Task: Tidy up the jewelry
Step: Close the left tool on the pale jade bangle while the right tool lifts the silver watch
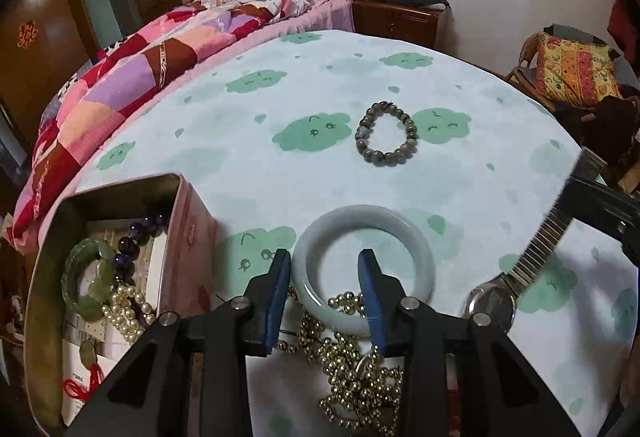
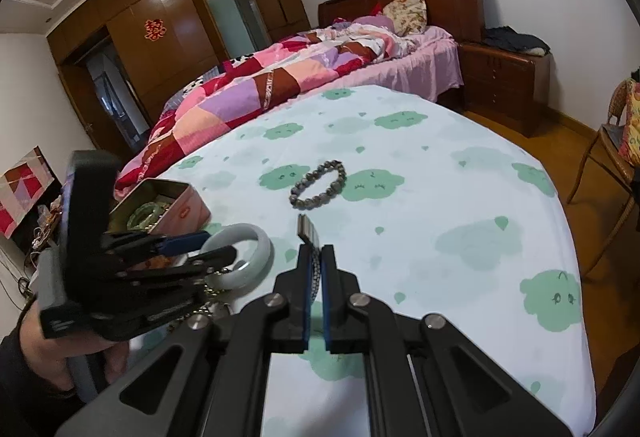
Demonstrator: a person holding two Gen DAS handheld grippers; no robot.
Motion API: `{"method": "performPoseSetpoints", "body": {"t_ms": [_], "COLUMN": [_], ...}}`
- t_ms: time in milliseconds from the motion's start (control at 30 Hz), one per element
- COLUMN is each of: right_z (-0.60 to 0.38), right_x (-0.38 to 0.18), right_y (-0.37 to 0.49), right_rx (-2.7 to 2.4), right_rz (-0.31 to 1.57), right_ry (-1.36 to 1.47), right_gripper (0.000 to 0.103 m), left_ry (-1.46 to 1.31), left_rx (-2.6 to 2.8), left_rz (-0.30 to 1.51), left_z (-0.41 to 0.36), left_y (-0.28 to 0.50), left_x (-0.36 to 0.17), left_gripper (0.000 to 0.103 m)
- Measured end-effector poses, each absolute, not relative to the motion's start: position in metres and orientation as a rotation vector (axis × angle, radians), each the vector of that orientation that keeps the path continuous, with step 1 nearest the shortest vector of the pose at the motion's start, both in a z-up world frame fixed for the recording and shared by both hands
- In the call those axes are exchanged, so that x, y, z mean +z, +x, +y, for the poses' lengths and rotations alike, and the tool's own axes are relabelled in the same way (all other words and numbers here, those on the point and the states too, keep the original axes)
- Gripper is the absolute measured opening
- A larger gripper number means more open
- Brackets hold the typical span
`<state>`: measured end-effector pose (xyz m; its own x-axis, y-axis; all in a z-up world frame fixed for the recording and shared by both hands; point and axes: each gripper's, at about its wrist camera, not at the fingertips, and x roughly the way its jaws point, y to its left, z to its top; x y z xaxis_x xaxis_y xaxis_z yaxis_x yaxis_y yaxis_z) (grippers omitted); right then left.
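Observation:
A pale jade bangle (image 1: 362,225) lies on the cloud-print cloth. My left gripper (image 1: 325,257) is open; one finger is inside the ring, one outside, straddling its left rim. The bangle also shows in the right wrist view (image 2: 256,237). A gold bead necklace (image 1: 352,369) lies heaped under the gripper. My right gripper (image 2: 317,253) is shut on a silver watch's metal band (image 2: 308,229); the watch (image 1: 516,277) hangs with its face near the cloth. A grey bead bracelet (image 1: 386,133) lies farther back. An open tin (image 1: 120,193) at left holds a green bangle (image 1: 86,277), purple beads and pearls.
The cloth-covered table (image 1: 280,165) ends at the right, with wooden floor beyond (image 2: 580,165). A bed with a patchwork quilt (image 1: 140,69) lies behind. A wicker chair with a cushion (image 1: 572,69) stands at right.

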<state>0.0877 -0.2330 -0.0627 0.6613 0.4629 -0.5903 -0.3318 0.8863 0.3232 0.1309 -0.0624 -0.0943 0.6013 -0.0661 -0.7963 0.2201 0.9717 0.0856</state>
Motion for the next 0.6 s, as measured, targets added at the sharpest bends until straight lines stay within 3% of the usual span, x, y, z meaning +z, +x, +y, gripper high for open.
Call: {"method": "performPoseSetpoints", "body": {"t_ms": [67, 600], "right_z": [-0.231, -0.226], "right_x": [-0.062, -0.038], "right_y": [0.086, 0.073], "right_rx": [0.456, 0.470], "right_rz": [0.713, 0.653], "right_ry": [0.183, 0.169], "right_gripper": [0.006, 0.006], "left_ry": [0.190, 0.131], "left_rx": [-0.162, -0.215], "left_rz": [0.904, 0.777], "left_z": [-0.062, -0.056], "left_y": [0.132, 0.103], "left_x": [-0.094, -0.051], "left_gripper": [0.011, 0.010]}}
